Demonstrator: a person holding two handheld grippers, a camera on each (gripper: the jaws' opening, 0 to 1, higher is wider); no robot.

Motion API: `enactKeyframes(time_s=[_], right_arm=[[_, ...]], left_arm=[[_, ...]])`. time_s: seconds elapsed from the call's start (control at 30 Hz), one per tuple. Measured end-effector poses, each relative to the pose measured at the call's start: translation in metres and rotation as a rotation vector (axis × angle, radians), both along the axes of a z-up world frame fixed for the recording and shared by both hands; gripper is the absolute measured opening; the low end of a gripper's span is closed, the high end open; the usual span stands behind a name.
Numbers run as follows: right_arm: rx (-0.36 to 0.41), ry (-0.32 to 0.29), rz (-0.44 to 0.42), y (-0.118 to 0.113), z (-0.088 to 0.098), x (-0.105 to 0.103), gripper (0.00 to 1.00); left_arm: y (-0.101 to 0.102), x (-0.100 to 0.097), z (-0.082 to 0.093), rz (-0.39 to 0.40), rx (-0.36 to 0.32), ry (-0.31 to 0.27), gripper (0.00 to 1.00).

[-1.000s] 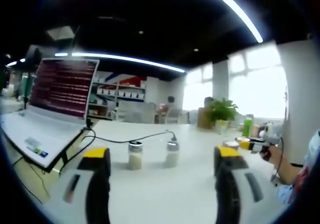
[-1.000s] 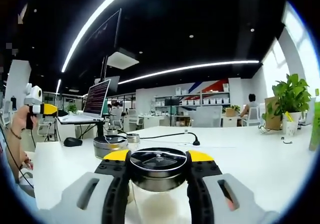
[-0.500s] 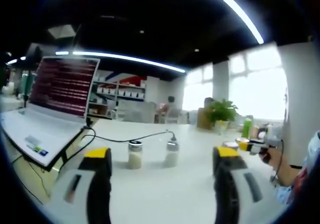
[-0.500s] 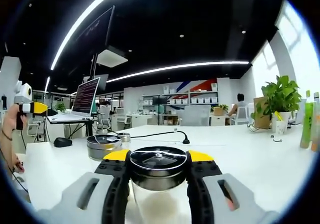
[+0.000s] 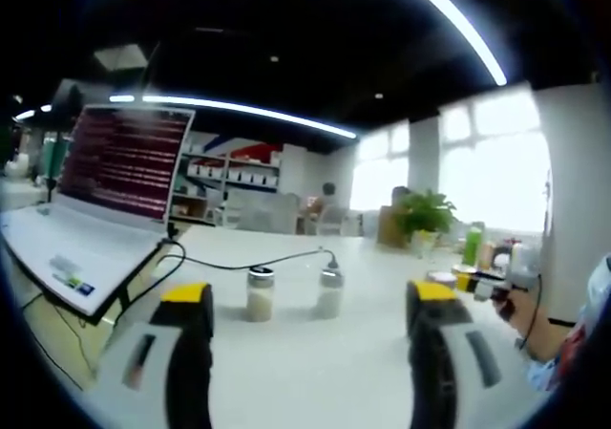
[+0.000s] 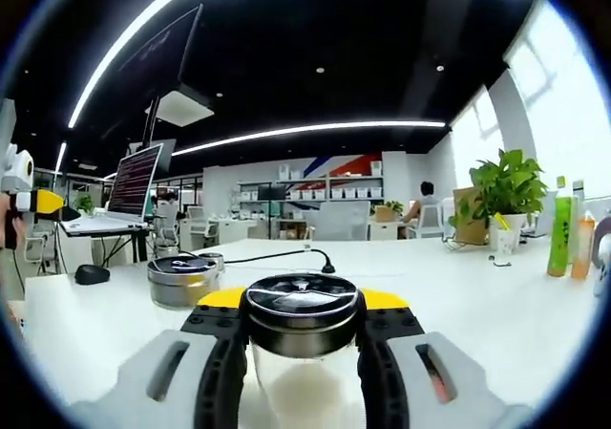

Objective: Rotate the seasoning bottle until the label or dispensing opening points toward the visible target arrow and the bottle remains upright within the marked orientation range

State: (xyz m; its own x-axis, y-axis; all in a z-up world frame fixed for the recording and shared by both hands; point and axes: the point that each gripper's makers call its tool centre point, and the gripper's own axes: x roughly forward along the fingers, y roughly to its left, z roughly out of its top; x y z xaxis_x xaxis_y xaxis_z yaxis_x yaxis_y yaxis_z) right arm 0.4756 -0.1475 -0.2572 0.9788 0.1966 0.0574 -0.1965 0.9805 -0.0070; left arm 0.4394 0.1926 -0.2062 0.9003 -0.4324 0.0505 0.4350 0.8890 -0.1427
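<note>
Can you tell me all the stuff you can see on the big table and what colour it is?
bottle: one, clear glass with a dark metal cap, held between the jaws of the right hand-held gripper
small bottles: two, clear with pale powder and silver caps, side by side mid-table
round tin: one, silver, on the table left of the held bottle
laptop: one, white, screen lit, at the table's left end
cable: one, black, running across the table behind the small bottles
mouse: one, black, near the laptop
plant: one, green, in a white pot, far right
green bottle: one, beside the plant
table: one, white
left hand-held gripper: grey, yellow tips, open
right hand-held gripper: grey, yellow tips, shut on the bottle
</note>
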Motion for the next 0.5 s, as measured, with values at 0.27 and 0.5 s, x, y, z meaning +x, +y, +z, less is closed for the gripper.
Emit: enactKeyframes(time_s=[0.27,0.5], right_arm=[[0.02,0.026,-0.031,-0.009,-0.003,-0.002,0.64],[0.048,0.007,-0.047,-0.022,0.006,-0.02,0.62]], left_arm=[[0.001,0.0,0.001,0.005,0.002,-0.002,0.88],[0.002,-0.001,0.002,0.008,0.004,-0.006,0.88]])
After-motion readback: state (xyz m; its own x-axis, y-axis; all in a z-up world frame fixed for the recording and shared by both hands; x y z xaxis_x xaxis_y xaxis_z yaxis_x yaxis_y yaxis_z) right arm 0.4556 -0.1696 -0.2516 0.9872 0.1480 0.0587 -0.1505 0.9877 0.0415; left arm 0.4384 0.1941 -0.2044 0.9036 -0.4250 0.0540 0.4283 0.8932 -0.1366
